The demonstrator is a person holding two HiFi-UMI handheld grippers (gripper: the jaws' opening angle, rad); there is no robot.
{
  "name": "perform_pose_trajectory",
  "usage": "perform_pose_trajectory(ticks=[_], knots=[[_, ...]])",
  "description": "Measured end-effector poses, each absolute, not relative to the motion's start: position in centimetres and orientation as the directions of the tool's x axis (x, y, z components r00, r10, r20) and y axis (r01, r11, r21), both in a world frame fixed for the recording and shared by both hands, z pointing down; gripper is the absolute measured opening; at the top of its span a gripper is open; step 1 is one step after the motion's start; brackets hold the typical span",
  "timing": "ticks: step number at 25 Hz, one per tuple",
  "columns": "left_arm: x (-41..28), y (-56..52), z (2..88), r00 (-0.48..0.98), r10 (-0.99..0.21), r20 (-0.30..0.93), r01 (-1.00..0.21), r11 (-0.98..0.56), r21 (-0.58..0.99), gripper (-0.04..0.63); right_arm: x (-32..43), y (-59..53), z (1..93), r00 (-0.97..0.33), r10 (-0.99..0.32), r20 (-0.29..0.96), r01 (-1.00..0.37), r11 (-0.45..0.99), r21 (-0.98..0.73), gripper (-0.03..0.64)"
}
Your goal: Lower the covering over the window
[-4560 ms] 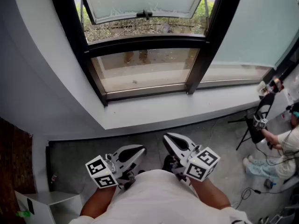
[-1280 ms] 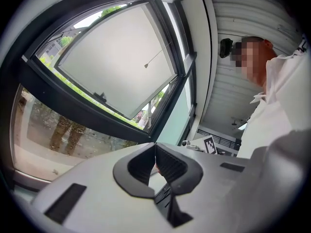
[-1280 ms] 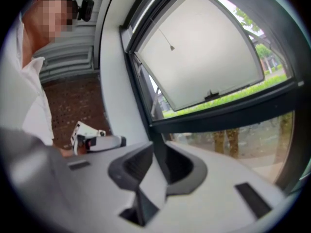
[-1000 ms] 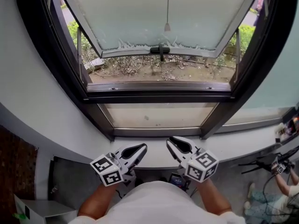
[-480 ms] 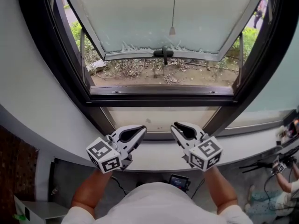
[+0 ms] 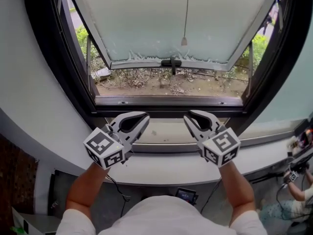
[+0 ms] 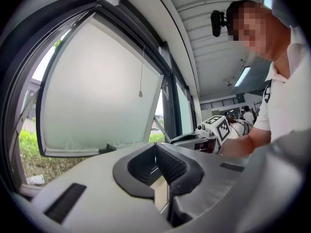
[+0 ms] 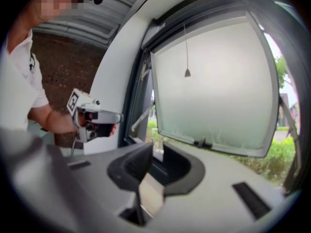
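The left gripper (image 6: 141, 117) is shut, with nothing held. At 12 o'clock the cord (image 6: 186, 13) is hung: thin, light, floppy, likely best pinched just above its knob (image 6: 184, 41). The right gripper (image 6: 190, 116) is opened a little, empty.

The window sash (image 6: 176, 18) tilts outward ahead, with a handle (image 6: 171, 62) at the middle of its lower edge. A pull cord (image 6: 184, 41) hangs in front of it. The left gripper (image 6: 142, 116) and right gripper (image 6: 190, 115) hover side by side, apart, above the sill (image 6: 161, 168).
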State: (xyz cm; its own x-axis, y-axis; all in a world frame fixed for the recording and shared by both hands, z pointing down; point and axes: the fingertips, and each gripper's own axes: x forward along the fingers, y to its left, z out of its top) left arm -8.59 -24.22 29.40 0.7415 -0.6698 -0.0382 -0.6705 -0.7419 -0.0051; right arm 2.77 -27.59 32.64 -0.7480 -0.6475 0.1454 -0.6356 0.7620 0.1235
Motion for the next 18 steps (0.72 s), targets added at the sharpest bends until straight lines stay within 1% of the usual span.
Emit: perform_pose_trajectory(ticks=[6, 11, 18], knots=[[-8.9, -26.1, 25.9, 0.720, -0.693, -0.035, -0.686, -0.703, -0.189, 0.015, 2.3, -29.4, 29.4, -0.740, -0.660, 0.133, -0.625, 0.747, 0.228, 0.074], [-8.4, -27.2, 23.6, 0.719, -0.694, -0.022, -0.659, -0.672, -0.336, 0.015, 1.6, -30.5, 26.6, -0.728, -0.676, 0.116, -0.615, 0.718, 0.325, 0.074], [-8.3, -28.6, 21.2, 0.719, -0.695, -0.007, -0.640, -0.657, -0.399, 0.015, 1.2, -32.0, 23.6, -0.713, -0.695, 0.092, -0.619, 0.686, 0.382, 0.074]])
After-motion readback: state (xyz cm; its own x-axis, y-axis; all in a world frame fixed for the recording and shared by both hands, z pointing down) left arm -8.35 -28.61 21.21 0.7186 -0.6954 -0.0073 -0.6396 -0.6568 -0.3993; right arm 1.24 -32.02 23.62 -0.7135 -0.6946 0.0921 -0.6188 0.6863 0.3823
